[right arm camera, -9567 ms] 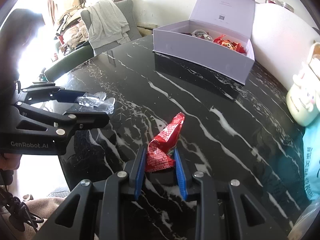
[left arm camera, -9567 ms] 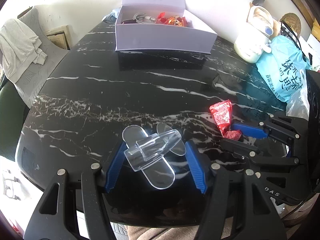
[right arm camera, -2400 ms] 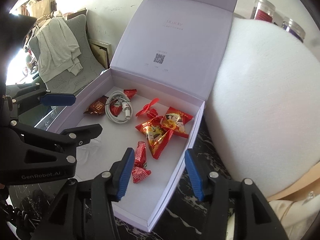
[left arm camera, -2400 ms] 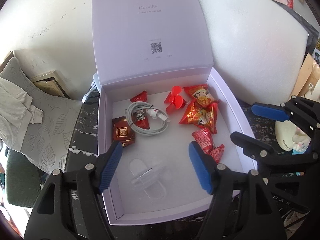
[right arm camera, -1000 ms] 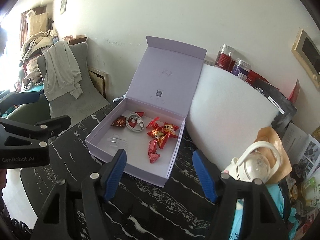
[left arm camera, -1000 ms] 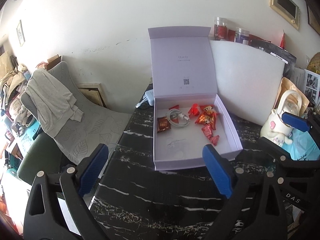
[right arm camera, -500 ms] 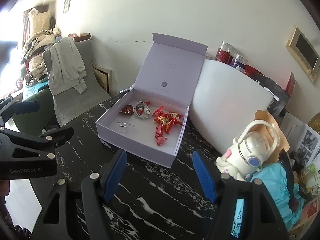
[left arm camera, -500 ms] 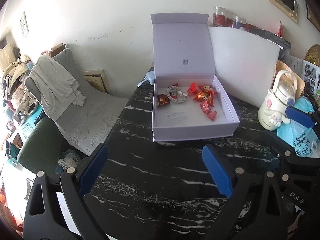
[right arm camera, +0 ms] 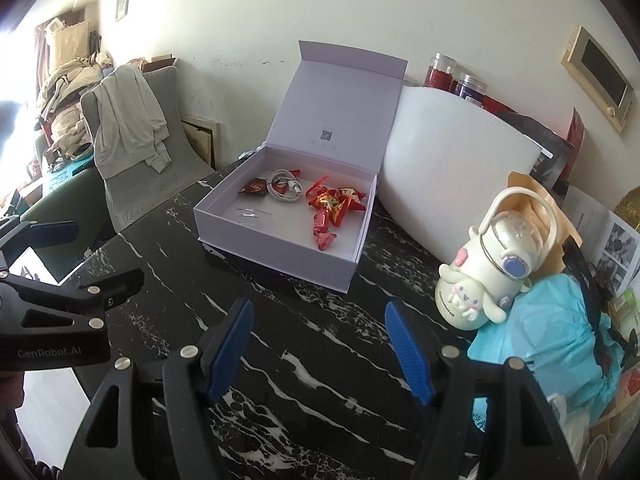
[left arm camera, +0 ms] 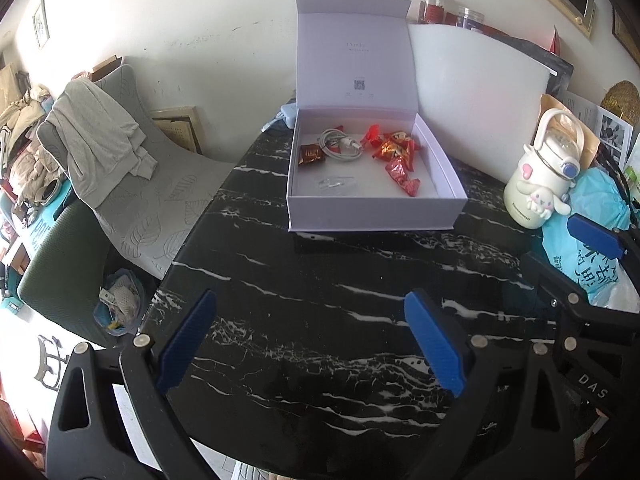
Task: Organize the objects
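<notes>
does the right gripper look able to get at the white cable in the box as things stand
Probably yes: the right gripper is open and empty, the box has its lid up, and the white cable lies uncovered, with bare table between.

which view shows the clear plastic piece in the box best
The left wrist view. It looks down into the lavender box, so the clear plastic piece shows whole on the white floor, in front of the white cable. The right wrist view sees it from a lower angle, only as a faint sliver behind the near wall.

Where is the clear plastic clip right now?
In the left wrist view the clear plastic clip lies inside the open lilac box, near its front wall, below the white cable.
</notes>
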